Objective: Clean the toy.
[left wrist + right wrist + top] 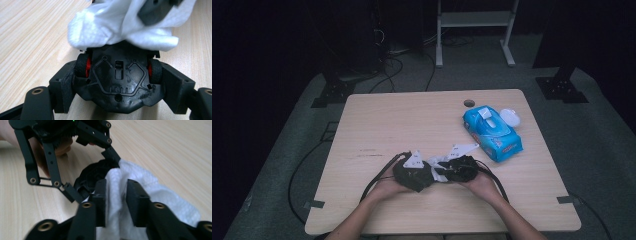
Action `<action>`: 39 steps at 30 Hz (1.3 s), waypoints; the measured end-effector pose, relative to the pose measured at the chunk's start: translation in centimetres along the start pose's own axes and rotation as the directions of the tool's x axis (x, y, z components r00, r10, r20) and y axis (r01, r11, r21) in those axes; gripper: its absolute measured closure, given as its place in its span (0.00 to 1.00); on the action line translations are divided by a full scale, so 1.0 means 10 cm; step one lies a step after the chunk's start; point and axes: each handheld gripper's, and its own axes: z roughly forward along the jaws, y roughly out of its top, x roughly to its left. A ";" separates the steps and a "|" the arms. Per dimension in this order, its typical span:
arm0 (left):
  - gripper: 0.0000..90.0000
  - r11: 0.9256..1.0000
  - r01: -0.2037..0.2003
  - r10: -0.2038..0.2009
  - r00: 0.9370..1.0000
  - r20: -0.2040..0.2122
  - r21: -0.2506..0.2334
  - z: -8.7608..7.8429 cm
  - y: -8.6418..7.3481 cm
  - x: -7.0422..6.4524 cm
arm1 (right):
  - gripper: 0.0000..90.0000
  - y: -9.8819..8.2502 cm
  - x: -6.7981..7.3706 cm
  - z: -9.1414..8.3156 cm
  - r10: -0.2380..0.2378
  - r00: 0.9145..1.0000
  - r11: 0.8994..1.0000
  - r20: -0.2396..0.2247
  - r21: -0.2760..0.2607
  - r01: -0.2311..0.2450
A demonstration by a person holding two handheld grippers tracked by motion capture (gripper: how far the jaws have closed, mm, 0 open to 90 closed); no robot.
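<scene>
High view: near the table's (377,120) front edge, the left gripper (414,172) clamps a black toy car (117,82) by its wheels, underside up. The right gripper's (457,167) jaws stand slightly apart around a white wipe (116,195) draped on the car. A blue wipes pack (492,132), lid open, lies well apart.

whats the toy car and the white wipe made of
Toy car: likely hard moulded black plastic, matte, with ribbed underside seams; wheels look rubbery with red hubs. Wipe: soft nonwoven fabric, it seems, dimpled and crumpling in folds.
</scene>
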 end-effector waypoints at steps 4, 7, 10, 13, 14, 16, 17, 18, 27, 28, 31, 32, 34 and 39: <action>0.26 1.000 -0.004 0.004 1.000 0.000 -0.001 0.00 0.00 0.00 | 0.74 0.05 0.00 0.06 0.006 1.000 1.000 0.009 -0.029 -0.006; 0.26 1.000 -0.004 0.004 1.000 -0.005 0.002 0.00 0.00 -0.01 | 0.80 0.03 0.02 0.16 -0.019 0.998 1.000 0.053 0.020 0.018; 0.26 1.000 -0.003 0.003 1.000 -0.002 0.003 0.00 0.00 -0.01 | 0.90 0.00 -0.01 0.14 -0.009 0.999 1.000 0.051 0.013 0.008; 0.26 1.000 -0.006 0.006 1.000 -0.001 0.001 -0.01 0.00 0.00 | 0.92 -0.06 -0.09 0.05 0.040 0.998 0.999 0.057 0.014 -0.041; 0.26 1.000 -0.006 0.006 1.000 0.001 -0.002 0.00 0.00 0.00 | 0.93 -0.08 -0.09 0.03 0.050 0.997 0.999 0.060 0.009 -0.051; 0.26 1.000 0.002 -0.002 1.000 0.003 -0.005 0.01 0.02 0.00 | 0.93 -0.10 -0.08 0.02 0.073 0.996 0.997 0.055 0.006 -0.073; 0.26 1.000 0.001 0.000 1.000 0.003 -0.007 0.01 0.02 0.00 | 0.93 -0.09 -0.05 0.04 0.071 0.997 0.997 0.038 0.004 -0.072; 0.26 1.000 0.004 -0.004 1.000 0.002 -0.015 0.02 0.04 -0.01 | 0.93 -0.08 -0.03 0.06 0.072 0.997 0.997 0.018 0.002 -0.072; 0.26 1.000 -0.005 0.005 1.000 -0.006 -0.002 0.02 0.02 0.00 | 0.92 0.05 0.12 0.26 0.000 1.000 1.000 -0.020 0.001 0.000; 0.26 1.000 -0.004 0.004 1.000 -0.007 -0.007 0.02 0.01 0.00 | 0.92 0.04 0.08 0.22 0.010 1.000 1.000 -0.004 0.000 -0.010; 0.26 1.000 0.005 -0.005 1.000 -0.003 -0.008 0.02 0.01 0.01 | 0.92 -0.05 -0.05 0.11 0.040 0.999 0.999 0.036 -0.004 -0.039; 0.25 1.000 0.006 -0.006 1.000 -0.001 -0.008 0.02 0.01 0.01 | 0.92 -0.08 -0.08 0.09 0.065 0.997 0.998 0.032 -0.013 -0.065; 0.22 1.000 0.016 -0.016 1.000 0.006 0.003 0.03 0.00 0.01 | 0.92 -0.12 -0.10 0.06 0.088 0.996 0.996 0.031 -0.026 -0.088; 0.25 0.999 0.019 -0.019 1.000 0.013 0.026 0.03 -0.02 0.01 | 0.92 -0.12 -0.09 0.06 0.076 0.996 0.997 0.039 -0.028 -0.075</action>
